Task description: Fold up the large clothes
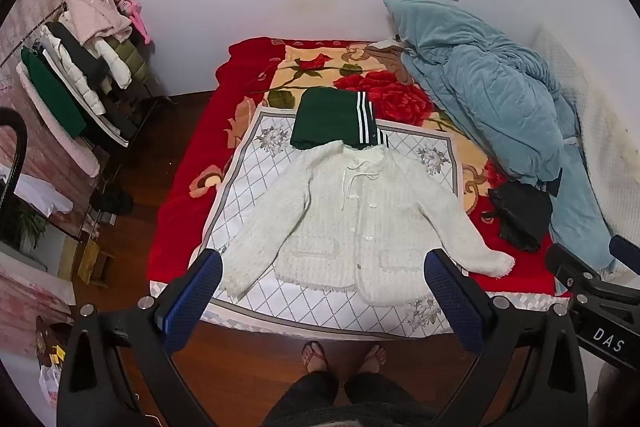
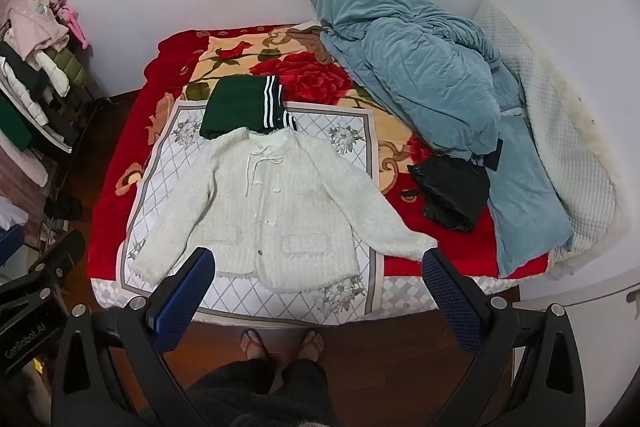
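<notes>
A white fuzzy cardigan (image 1: 340, 215) lies flat, front up, sleeves spread, on a white diamond-patterned mat (image 1: 248, 179) on the bed; it also shows in the right wrist view (image 2: 276, 207). A folded dark green garment with white stripes (image 1: 336, 119) lies behind its collar, also in the right wrist view (image 2: 244, 111). My left gripper (image 1: 324, 267) is open and empty, held above the cardigan's hem. My right gripper (image 2: 318, 263) is open and empty, above the hem and right sleeve. Each gripper shows at the edge of the other's view.
A red rose blanket (image 1: 188, 163) covers the bed. A heaped blue quilt (image 1: 492, 99) and a black garment (image 1: 520, 215) lie on the right. A loaded clothes rack (image 1: 84, 75) stands at the left. My feet (image 1: 344, 355) stand on the wooden floor at the bed's foot.
</notes>
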`<state>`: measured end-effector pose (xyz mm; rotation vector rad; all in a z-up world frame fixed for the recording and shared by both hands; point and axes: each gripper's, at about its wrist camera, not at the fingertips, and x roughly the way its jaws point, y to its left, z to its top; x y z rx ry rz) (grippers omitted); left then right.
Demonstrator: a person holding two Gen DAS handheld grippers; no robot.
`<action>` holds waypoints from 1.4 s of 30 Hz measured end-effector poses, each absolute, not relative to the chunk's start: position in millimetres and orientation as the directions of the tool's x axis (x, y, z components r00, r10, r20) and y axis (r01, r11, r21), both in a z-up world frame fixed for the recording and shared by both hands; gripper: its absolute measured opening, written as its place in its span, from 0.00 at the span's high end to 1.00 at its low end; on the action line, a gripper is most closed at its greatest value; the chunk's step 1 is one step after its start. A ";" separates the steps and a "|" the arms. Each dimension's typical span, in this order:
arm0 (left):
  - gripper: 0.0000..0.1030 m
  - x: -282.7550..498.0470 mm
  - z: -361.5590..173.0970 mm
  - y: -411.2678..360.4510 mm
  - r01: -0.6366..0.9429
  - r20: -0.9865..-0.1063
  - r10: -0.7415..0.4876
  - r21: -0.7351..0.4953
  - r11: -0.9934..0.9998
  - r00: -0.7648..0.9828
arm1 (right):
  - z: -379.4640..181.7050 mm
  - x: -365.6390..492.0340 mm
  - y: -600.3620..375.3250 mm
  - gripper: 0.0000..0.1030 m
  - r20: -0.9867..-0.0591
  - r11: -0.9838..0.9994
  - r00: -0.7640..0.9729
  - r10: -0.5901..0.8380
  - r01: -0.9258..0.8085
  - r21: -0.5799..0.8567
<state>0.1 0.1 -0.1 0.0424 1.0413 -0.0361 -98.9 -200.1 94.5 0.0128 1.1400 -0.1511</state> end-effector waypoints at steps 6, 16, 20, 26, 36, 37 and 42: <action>0.00 -0.1 -0.3 0.7 0.053 -0.863 -0.012 0.017 0.998 0.505 | 93.8 -98.0 -201.0 0.00 -0.908 0.989 0.403 -0.113 0.129 -0.066; 0.00 1.7 2.3 -1.9 0.054 -0.862 -0.011 0.019 0.998 0.507 | 97.6 -100.4 -198.8 0.00 -0.905 0.990 0.408 -0.118 0.123 -0.074; 0.00 -1.5 1.1 -2.3 0.049 -0.863 -0.011 0.017 0.999 0.504 | 99.7 -98.0 -199.4 0.00 -0.905 0.990 0.407 -0.119 0.123 -0.075; 0.00 -3.1 0.5 -3.6 0.049 -0.864 -0.010 0.017 0.999 0.504 | 99.8 -100.5 -199.8 0.00 -0.906 0.990 0.406 -0.120 0.121 -0.077; 0.00 -6.2 1.4 -5.3 0.057 -0.862 -0.011 0.021 0.998 0.506 | 102.8 -98.8 -201.4 0.00 -0.906 0.990 0.406 -0.118 0.119 -0.075; 0.00 -6.6 1.5 -5.4 0.057 -0.862 -0.011 0.021 0.998 0.507 | 102.2 -98.0 -200.9 0.00 -0.906 0.990 0.406 -0.119 0.120 -0.077; 0.00 -4.6 5.1 -8.9 0.053 -0.863 -0.013 0.015 0.998 0.504 | 102.8 -97.9 -200.7 0.00 -0.906 0.990 0.405 -0.120 0.119 -0.078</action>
